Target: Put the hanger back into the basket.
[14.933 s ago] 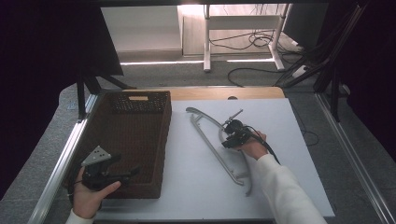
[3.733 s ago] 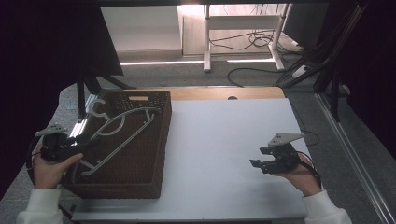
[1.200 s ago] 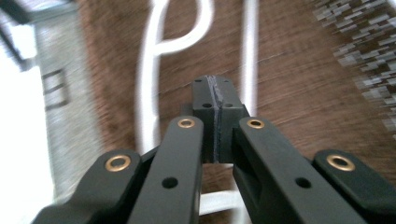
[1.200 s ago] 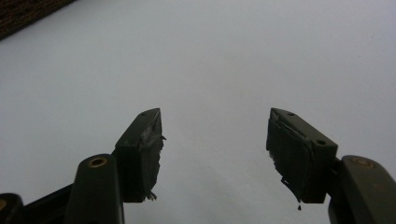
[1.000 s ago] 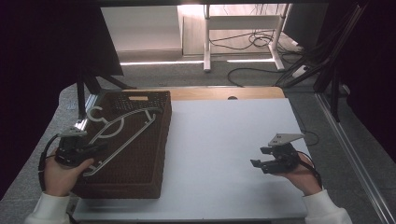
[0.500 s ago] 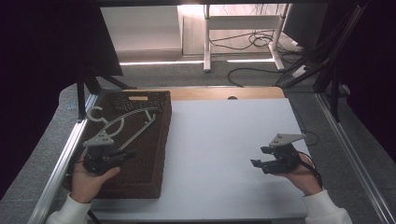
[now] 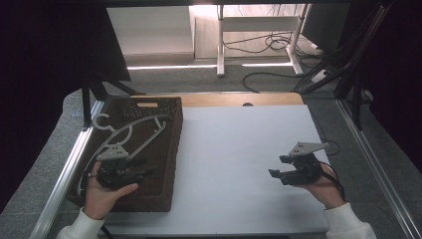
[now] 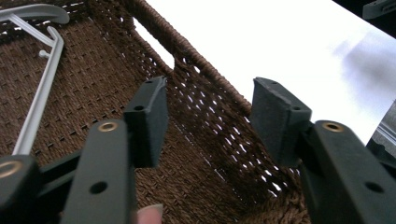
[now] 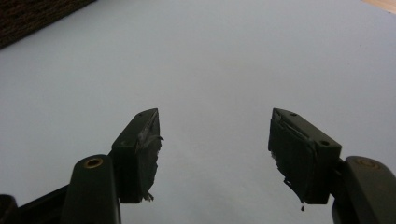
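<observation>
Listing what we have at hand: left gripper [image 7: 144, 169], jaws wide apart and holding nothing, poised over the near end of the woven basket [image 7: 171, 149]; right gripper [image 7: 277, 166], jaws likewise wide and empty, hovering above the bare white table [image 7: 229, 149], well apart from everything else. Item of work: one white clothes hanger [image 7: 130, 134], lying in the basket beyond and to the left of the left gripper's jaws, not touching them. Its hook end pokes out past the far left corner of the basket's rim, and one arm seems to rest on the rim, so we judge it sits tilted, not flat. Appearance: thin, pale, smooth plastic, a curved shoulder line with a straight lower bar and a small notch peg, seen close in the left gripper view [image 8: 42, 88]. Basket: dark brown weave, open-work walls with a handle slot. Risks, as we judge them: the left gripper, so near, could catch the basket wall or nudge the lower bar, and the hanger, perched on the rim, could tip or slide out over the side; its projecting hook could also snag a trailing cable.
</observation>
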`<action>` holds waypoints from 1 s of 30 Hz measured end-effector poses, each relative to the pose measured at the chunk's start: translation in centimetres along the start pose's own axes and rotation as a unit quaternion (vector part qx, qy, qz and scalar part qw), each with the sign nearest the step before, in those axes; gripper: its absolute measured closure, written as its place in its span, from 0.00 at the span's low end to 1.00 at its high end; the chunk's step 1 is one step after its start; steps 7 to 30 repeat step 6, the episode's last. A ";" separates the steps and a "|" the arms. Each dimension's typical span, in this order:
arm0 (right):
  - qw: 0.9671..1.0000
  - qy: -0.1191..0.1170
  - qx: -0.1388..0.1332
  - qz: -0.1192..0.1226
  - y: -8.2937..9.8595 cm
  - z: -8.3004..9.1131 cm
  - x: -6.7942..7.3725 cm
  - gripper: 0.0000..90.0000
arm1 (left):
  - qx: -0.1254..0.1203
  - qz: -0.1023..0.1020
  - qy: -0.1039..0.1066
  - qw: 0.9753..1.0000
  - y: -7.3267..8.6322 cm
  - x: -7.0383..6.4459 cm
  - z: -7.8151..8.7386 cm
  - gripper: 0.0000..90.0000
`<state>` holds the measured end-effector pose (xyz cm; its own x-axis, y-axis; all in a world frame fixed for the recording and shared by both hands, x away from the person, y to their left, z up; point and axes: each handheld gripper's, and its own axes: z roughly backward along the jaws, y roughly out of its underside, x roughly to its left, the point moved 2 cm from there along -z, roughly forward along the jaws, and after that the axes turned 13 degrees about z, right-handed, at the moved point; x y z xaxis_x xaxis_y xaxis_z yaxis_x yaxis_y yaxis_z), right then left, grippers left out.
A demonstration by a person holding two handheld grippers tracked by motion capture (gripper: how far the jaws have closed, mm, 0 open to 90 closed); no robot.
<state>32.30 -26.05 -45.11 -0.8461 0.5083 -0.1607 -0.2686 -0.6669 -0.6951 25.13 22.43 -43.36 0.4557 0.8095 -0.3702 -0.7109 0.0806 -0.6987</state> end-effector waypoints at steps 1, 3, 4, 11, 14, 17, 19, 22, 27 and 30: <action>1.000 0.000 0.000 0.000 0.0 0.0 0.0 0.38 | 0.000 -0.001 0.000 1.000 0.0 -0.1 0.0 0.48; 1.000 0.001 -0.001 0.001 0.0 0.0 0.0 0.37 | 0.000 -0.001 -0.001 1.000 0.0 -0.1 0.0 0.46; 1.000 0.002 -0.002 0.001 0.0 0.0 0.0 0.37 | -0.001 -0.001 -0.001 1.000 0.1 -0.2 0.0 0.45; 1.000 0.004 -0.004 0.001 0.0 0.1 0.0 0.36 | -0.001 -0.001 -0.001 1.000 0.1 -0.2 0.0 0.42; 1.000 0.004 -0.004 0.001 0.0 0.1 0.0 0.36 | -0.001 -0.001 -0.001 1.000 0.1 -0.2 0.0 0.42; 1.000 0.004 -0.004 0.001 0.0 0.1 0.0 0.36 | -0.001 -0.001 -0.001 1.000 0.1 -0.2 0.0 0.42; 1.000 0.004 -0.004 0.001 0.0 0.1 0.0 0.36 | -0.001 -0.001 -0.001 1.000 0.1 -0.2 0.0 0.42; 1.000 0.004 -0.004 0.001 0.0 0.1 0.0 0.36 | -0.001 -0.001 -0.001 1.000 0.1 -0.2 0.0 0.42; 1.000 0.004 -0.004 0.001 0.0 0.1 0.0 0.36 | -0.001 -0.001 -0.001 1.000 0.1 -0.2 0.0 0.42; 1.000 0.004 -0.004 0.001 0.0 0.1 0.0 0.36 | -0.001 -0.001 -0.001 1.000 0.1 -0.2 0.0 0.42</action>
